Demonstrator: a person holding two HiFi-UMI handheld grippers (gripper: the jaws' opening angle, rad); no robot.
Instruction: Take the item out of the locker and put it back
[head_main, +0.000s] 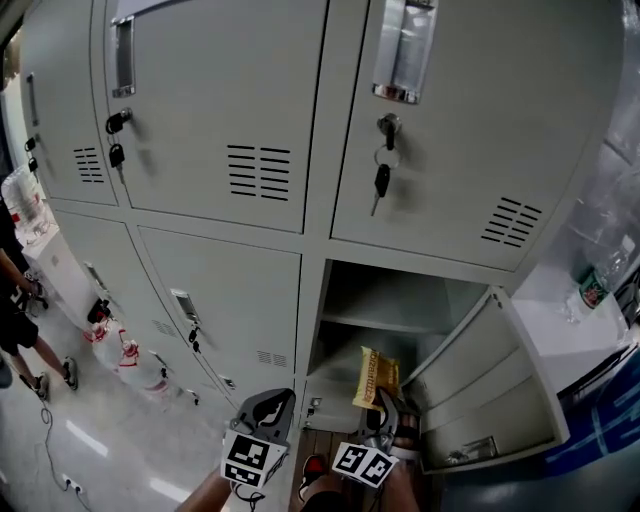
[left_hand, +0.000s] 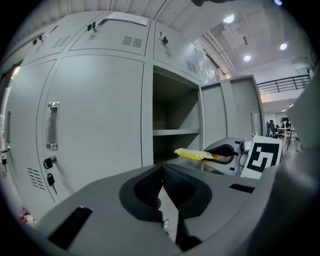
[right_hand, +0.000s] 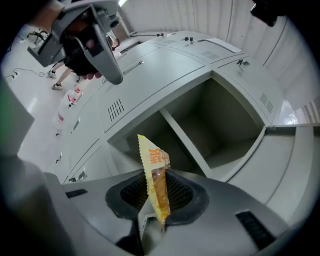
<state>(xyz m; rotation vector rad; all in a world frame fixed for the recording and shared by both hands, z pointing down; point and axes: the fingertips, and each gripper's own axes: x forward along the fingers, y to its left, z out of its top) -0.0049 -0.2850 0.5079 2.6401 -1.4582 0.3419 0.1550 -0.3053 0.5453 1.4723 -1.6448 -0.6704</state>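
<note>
A yellow snack packet (head_main: 375, 378) stands upright in my right gripper (head_main: 385, 412), just in front of the open lower locker (head_main: 395, 300). In the right gripper view the pads are shut on the packet's (right_hand: 155, 182) lower part, and the open compartment (right_hand: 210, 120) with its shelf (right_hand: 187, 145) lies straight ahead. My left gripper (head_main: 268, 408) hovers beside the right one, to its left, facing the shut door. Its pads (left_hand: 150, 182) meet at the tip with nothing between them. From the left gripper view the packet (left_hand: 192, 154) points toward the locker opening (left_hand: 175, 120).
The locker's door (head_main: 490, 385) swings out to the right. Keys hang from the upper locks (head_main: 382, 180) (head_main: 116, 155). A person's legs (head_main: 20, 330) and white bags (head_main: 125, 355) are on the floor at left. A white counter (head_main: 570, 330) with a bottle stands at right.
</note>
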